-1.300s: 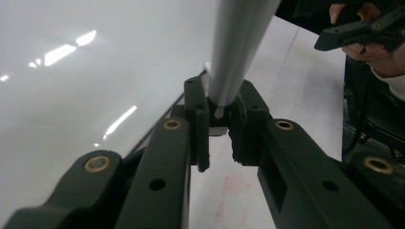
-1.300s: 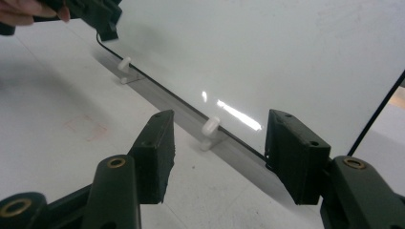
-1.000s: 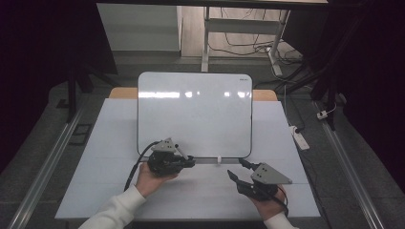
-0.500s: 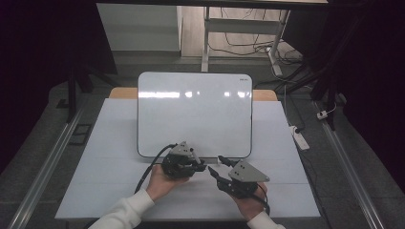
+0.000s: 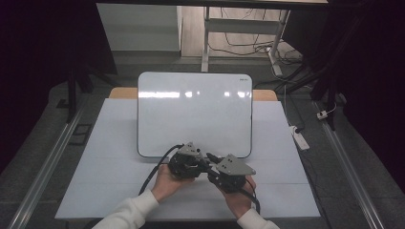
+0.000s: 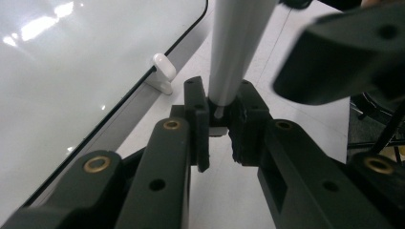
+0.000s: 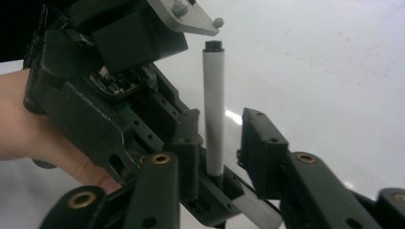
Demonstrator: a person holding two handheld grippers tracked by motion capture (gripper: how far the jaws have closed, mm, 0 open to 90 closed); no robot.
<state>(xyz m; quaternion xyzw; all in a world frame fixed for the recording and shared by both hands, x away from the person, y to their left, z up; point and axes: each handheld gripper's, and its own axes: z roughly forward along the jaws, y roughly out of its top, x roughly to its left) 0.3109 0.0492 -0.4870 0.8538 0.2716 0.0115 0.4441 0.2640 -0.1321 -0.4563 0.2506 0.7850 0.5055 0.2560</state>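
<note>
My left claw (image 6: 217,125) is clamped tight on one end of a slim white plastic marker pen (image 6: 236,47); the pads pinch its narrow tip, and the barrel runs up and away from me until it's cut off at the top edge of the left gripper view, so I can't see its far end there. My right claw (image 7: 220,138) sits w/ jaws either side of the same pen, approx. mid-barrel. They've just been closing, but there's a gap on both sides in the right gripper view, so no grip yet. The pen's black end cap (image 7: 213,46) pokes up beyond my right jaws. The big glossy white whiteboard w/ dark rim (image 5: 194,112) lies just ahead of both claws. A small white clip (image 6: 162,71) at its edge sits just left of my left jaws. In the high view the pen itself is hidden between the two grippers.
</note>
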